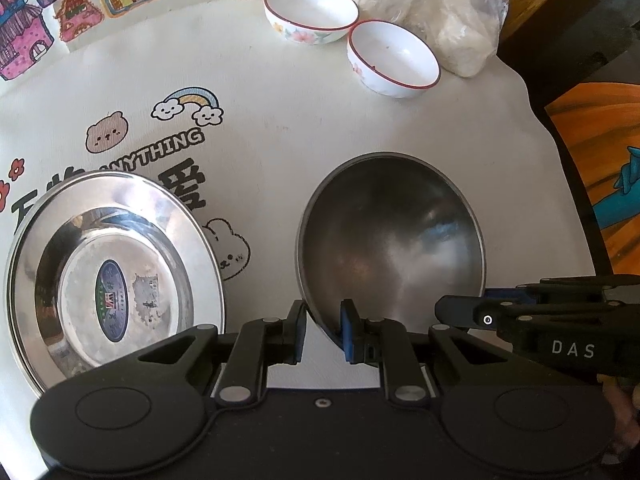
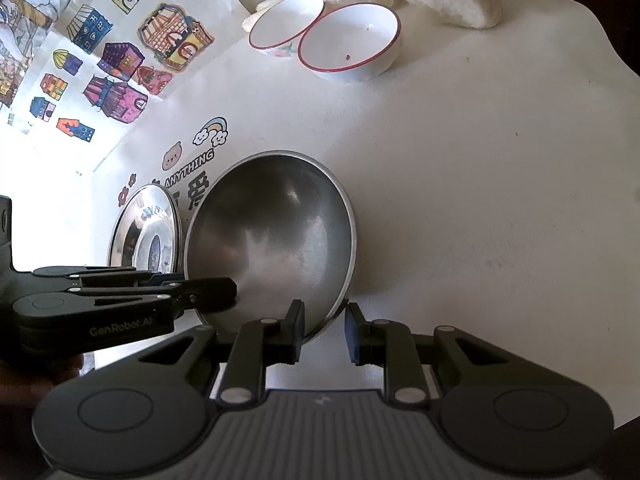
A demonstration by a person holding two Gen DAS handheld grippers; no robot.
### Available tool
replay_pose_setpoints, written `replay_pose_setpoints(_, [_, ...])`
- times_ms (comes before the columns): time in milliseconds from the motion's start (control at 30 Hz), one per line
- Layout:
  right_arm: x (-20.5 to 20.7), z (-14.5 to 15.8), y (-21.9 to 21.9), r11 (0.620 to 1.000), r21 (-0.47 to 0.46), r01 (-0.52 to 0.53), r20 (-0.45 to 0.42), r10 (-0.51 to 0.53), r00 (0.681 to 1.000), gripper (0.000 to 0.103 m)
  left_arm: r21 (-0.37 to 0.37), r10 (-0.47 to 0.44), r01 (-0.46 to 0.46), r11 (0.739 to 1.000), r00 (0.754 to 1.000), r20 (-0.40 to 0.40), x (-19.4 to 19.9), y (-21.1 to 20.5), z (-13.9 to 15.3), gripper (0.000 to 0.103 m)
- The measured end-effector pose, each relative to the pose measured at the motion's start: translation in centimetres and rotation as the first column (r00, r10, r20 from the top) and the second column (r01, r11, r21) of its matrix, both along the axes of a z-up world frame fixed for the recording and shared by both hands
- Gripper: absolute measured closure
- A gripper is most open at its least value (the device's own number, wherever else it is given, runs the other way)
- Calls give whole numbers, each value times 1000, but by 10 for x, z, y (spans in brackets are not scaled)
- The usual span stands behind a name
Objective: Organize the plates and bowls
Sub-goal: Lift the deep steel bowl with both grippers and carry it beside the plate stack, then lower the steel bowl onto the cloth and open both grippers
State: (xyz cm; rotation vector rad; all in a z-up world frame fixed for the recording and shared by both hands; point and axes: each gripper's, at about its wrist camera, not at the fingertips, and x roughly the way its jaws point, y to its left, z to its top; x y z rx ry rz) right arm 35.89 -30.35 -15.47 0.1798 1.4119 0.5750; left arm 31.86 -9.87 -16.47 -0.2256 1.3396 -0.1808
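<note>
A large steel bowl [image 1: 394, 240] sits on the white table; it also shows in the right wrist view [image 2: 276, 236]. My left gripper [image 1: 325, 330] straddles its near-left rim, one finger outside, the blue pad inside, with a small gap. My right gripper [image 2: 325, 330] straddles its near-right rim the same way; its side shows in the left wrist view [image 1: 460, 312]. A shiny steel plate [image 1: 112, 276] lies to the left, also seen in the right wrist view [image 2: 148, 232]. Two white red-rimmed bowls [image 1: 310, 10] [image 1: 394, 58] stand at the back.
A plastic bag of white lumps [image 1: 436, 4] lies behind the small bowls. A coloured house drawing [image 2: 120, 56] covers the back left. The table edge [image 1: 560, 152] runs along the right, beside an orange and blue surface [image 1: 600, 152].
</note>
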Motion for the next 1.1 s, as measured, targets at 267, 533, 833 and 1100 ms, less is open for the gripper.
replay_pose_setpoints(267, [0, -1, -2, 1000, 5, 4, 5, -4, 1000, 68, 20, -8, 8, 1000, 1000, 6, -3, -2, 5, 77])
replay_pose_setpoints(533, [0, 3, -12, 1000, -4, 24, 27, -24, 999, 53, 49, -4, 3, 999, 1000, 18, -5, 1, 22, 41])
replay_pose_setpoints(833, [-4, 30, -38, 996, -63, 59, 150, -49, 987, 10, 59, 64, -67, 996, 997, 52, -11, 12, 43, 1])
replay_pose_setpoints(1100, [2, 36, -57, 981, -107, 161, 303, -123, 945, 0, 49, 95, -108, 993, 973, 210, -1, 10, 50, 1])
